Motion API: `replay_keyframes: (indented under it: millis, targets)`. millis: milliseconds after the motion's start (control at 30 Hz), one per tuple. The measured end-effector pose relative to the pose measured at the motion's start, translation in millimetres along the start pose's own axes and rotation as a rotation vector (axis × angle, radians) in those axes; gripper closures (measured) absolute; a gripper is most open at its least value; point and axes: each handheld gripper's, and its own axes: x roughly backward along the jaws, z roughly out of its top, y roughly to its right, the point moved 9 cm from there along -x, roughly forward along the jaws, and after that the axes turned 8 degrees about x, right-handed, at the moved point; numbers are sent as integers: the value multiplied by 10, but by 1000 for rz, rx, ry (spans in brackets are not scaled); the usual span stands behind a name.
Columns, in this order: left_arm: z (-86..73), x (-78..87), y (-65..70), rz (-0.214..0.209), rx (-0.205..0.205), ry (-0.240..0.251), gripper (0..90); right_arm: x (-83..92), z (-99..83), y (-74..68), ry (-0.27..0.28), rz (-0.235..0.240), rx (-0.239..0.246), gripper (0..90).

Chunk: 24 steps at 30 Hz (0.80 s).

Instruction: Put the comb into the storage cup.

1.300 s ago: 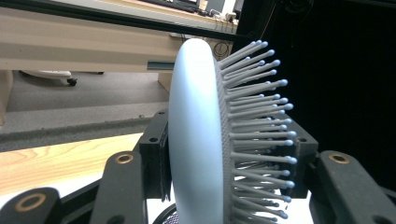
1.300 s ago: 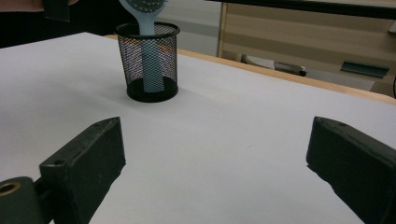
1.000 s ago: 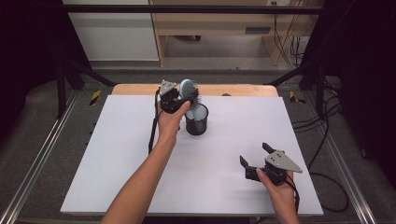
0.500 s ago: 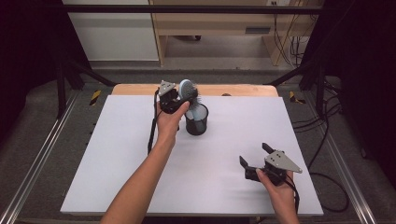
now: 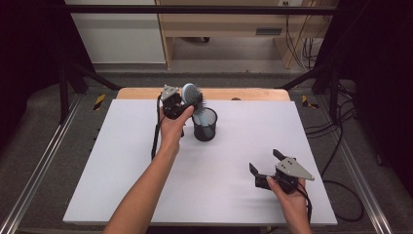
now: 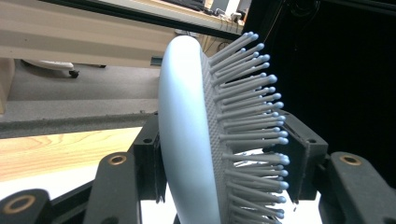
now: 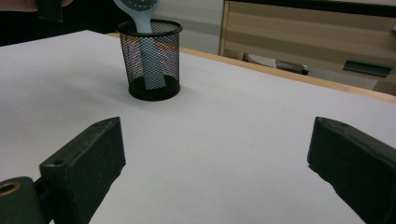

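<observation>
Hairbrush (image 5: pixel 191 93) stands handle-down in the black mesh cup (image 5: pixel 205 125), its pale blue head leaning out over the rim toward ten o'clock. The cup sits on the white tabletop (image 5: pixel 122 165) a little behind the centre, at about twelve o'clock from you. Your left gripper (image 5: pixel 181 106) is at the brush head: in the left gripper view the hairbrush (image 6: pixel 196 135) stands between the two black jaws, smooth back toward the left jaw, bristles toward the right one. The jaws have just been opening. A sliver of light shows between the left jaw and the back of the brush, and the bristle tips reach the right jaw, so the jaws bracket the head without clamping it.

Your right gripper (image 5: pixel 263 163) rests low over the table at about four o'clock from the cup, well apart from it, with its jaws spread wide and nothing between them. In the right gripper view the mesh cup (image 7: pixel 150 60) lies ahead at eleven o'clock, the blue handle visible through the mesh and reaching the bottom.
</observation>
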Motion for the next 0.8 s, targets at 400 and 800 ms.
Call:
replay_keyframes:
  millis: [400,800]
  targets:
    - [-17,31,-80,9,17,6,388,-5,-7,-12,-5,4,-1,36]
    - [-28,48,-141,18,37,8,375,-8,-11,-15,-7,4,3,35]
